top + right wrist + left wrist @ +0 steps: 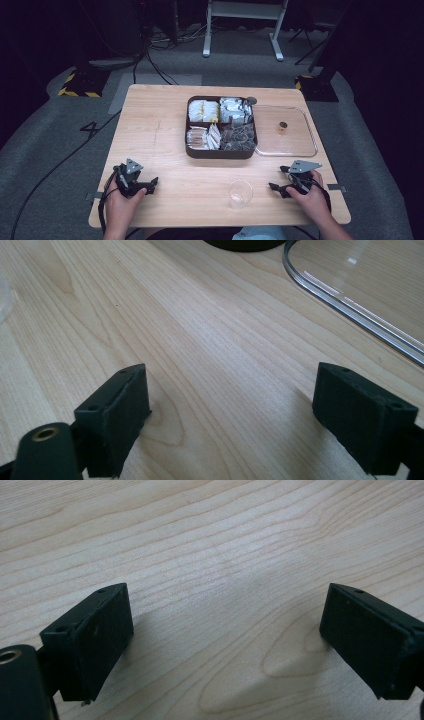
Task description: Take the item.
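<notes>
Clear cup (240, 193) stands upright on tabletop (165, 150) near front edge, at approx 9 o'clock of right hand-held gripper (278, 188), much nearer it than left hand-held gripper (150, 186) w/ cup at its 3 o'clock; both jaws wide, empty.

Matt wood table (165, 150), seemingly clear plastic cup (240, 193)

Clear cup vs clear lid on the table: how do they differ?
The cup stands upright near the front edge, between the two hands; the lid lies flat farther back, beside the brown box at its right. The cup is small and round; the lid is wide, rectangular with rounded corners, and has a small dark knob. Both are see-through, on the wooden table.
</notes>
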{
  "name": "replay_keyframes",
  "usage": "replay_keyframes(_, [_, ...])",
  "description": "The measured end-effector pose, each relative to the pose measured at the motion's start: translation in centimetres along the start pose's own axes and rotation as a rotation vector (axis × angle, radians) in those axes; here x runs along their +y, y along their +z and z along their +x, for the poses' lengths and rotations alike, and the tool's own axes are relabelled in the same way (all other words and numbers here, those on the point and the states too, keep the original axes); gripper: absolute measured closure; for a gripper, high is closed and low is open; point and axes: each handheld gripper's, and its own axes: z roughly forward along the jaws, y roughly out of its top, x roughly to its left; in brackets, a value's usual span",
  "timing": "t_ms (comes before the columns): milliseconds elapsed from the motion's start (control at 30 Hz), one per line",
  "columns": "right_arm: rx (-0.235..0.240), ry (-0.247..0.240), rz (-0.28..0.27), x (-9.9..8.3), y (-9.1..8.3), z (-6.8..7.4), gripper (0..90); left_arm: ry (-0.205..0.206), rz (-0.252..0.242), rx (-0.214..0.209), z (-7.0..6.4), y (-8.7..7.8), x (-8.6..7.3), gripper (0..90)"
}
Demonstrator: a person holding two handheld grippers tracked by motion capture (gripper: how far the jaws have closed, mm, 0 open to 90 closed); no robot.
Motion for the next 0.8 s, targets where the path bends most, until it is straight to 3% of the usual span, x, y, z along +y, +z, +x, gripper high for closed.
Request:
replay_keyframes(267, [0.001,-0.001,-0.001,0.0,0.01,-0.01,15.2,-0.002,0.007,-0.002,-0.12,0.02,0.0,5.6])
replay_keyframes(467, [0.001,-0.002,-0.001,0.0,0.01,-0.01,15.2,0.02,0.024,-0.016,-0.19,0.22,0.15,0.1])
replay_keyframes(800, [0.001,-0.001,-0.001,0.0,0.01,-0.01,15.2,0.027,0.022,-0.025,-0.06,0.27,0.22,0.3])
